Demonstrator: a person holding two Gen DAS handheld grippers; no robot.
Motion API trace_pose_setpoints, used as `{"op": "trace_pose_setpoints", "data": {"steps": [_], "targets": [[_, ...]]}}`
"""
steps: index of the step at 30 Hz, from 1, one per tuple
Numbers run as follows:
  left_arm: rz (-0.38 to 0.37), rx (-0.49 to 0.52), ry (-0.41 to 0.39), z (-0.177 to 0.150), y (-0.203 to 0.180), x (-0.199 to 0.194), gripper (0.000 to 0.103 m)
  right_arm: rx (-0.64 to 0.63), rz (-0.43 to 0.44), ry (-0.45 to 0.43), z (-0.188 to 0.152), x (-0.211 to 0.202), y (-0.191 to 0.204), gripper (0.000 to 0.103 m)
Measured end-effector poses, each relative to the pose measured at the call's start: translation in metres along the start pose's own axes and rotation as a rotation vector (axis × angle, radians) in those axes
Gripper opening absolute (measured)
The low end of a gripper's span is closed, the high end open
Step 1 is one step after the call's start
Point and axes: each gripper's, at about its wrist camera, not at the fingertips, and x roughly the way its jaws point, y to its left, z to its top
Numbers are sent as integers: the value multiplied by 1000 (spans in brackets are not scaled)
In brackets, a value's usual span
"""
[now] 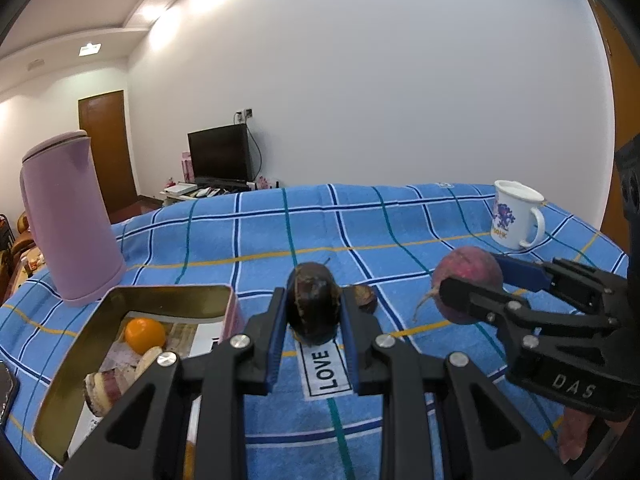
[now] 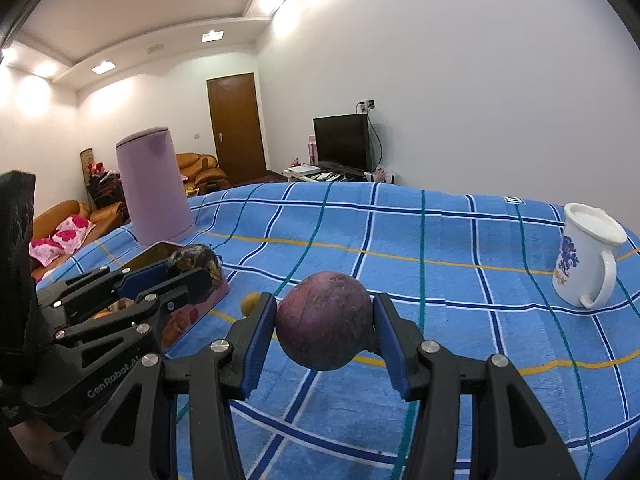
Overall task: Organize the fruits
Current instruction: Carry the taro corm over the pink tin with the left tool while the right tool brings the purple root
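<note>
My left gripper [image 1: 313, 294] is shut on a dark brown fruit [image 1: 312, 316], just right of an open gold tin [image 1: 168, 291]. Inside the tin lie an orange [image 1: 145, 335] and some pale cut pieces [image 1: 105, 391]. To the right, my right gripper [image 1: 472, 276] is shut on a round red-purple fruit [image 1: 470, 268] with a thin tail. In the right wrist view that fruit [image 2: 325, 326] fills the right gripper [image 2: 325, 304] between its blue pads. There the left gripper [image 2: 192, 270] holds the dark fruit [image 2: 194, 260] by the tin [image 2: 154, 254].
A blue checked cloth [image 1: 400, 224] covers the table. A tall pink jug [image 1: 68, 220] stands behind the tin, and a white mug [image 1: 516, 216] at the far right. A small brown piece [image 1: 366, 298] lies by the dark fruit. A phone edge [image 1: 6, 392] shows at the left.
</note>
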Motion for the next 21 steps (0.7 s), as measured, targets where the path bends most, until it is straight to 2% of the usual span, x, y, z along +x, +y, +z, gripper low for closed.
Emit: {"op": "trace_pose_setpoints", "data": {"steps": [21], "targets": [[54, -49, 11, -6, 45, -24, 27, -60, 99, 21, 25, 11, 46, 52]]}}
